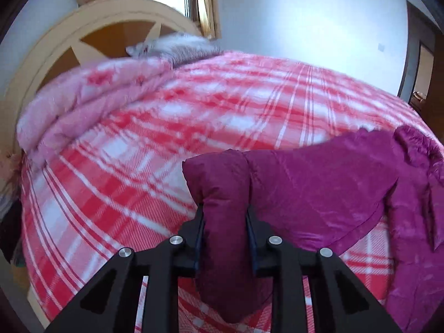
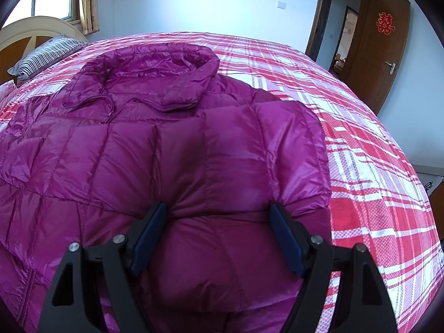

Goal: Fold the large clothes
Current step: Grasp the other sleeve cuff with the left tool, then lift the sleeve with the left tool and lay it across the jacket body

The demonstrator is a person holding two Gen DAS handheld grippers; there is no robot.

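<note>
Right wrist view: a red-and-white plaid bed cover (image 2: 374, 144) fills the room's foreground, with a magenta quilted down jacket (image 2: 155, 149) spread across it, collar away from the tongs. The right gripper (image 2: 219, 236) stands wide, its blue pads bracketing a puffed fold of the jacket's near edge and denting it on both sides; the grip looks loose rather than firm. In the left wrist view, the left gripper (image 1: 224, 238) is pinched narrow on a sleeve-like roll of the same jacket (image 1: 319, 183), which rises between the jaws and trails off to the right of them.

Slick shell fabric and trapped air are the likely trouble: the right side could slide free when lifted, and the thick roll could squirm out of the left, leaving a crooked fold.

Beyond the left tongs lies a heaped pink quilt (image 1: 91, 102) against the cream headboard (image 1: 55, 55); a striped pillow (image 2: 47, 55) sits far left of the right tongs, the open brown door (image 2: 385, 52) far right. Nothing blocks the jacket's middle.
</note>
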